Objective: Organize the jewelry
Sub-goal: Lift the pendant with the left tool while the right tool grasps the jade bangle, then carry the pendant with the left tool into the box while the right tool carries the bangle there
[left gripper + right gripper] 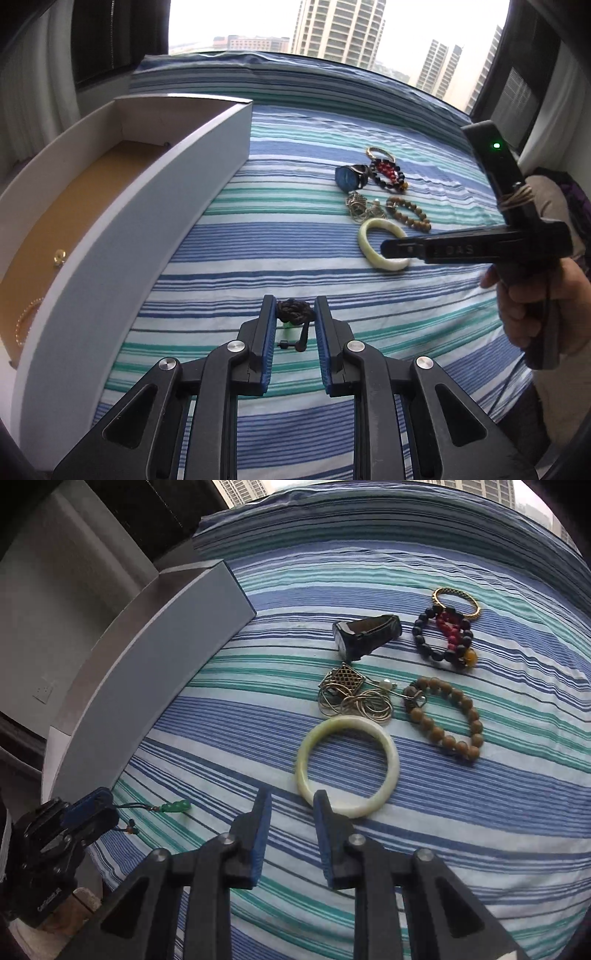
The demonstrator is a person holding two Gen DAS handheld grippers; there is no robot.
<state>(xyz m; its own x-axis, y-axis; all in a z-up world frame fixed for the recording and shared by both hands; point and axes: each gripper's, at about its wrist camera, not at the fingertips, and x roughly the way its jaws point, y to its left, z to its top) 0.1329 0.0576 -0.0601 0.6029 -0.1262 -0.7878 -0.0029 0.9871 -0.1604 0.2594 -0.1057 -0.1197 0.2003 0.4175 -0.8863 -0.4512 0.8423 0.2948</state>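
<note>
Pendant cord (294,312): was clamped at its dark braided knot between the blue pads of the left gripper (294,325), jaws closed down to the knot's width. Carried a small green pendant (177,806) on a thin cord, resting on the striped bedspread (443,830) just beside the grey box (155,657). Showed only a green sliver below the knot in the left wrist view.

Right gripper (291,812): stood partly open with nothing between the pads, one fingertip overlapping the near rim of the pale green bangle (301,771). Could not be judged as touching or apart.

Remaining pieces lay grouped beyond the bangle:
- tangle of metal chains (354,701), separate items not distinguishable;
- wooden bead bracelet (476,723);
- blue-faced watch (349,176), lying on its side;
- dark bead bracelet (421,635) with red beads;
- gold bangle (454,590), touching the dark beads.

Inside the box, held a small gold piece (59,257) and a gold bead strand (26,317), the latter cut off by the near wall.
</note>
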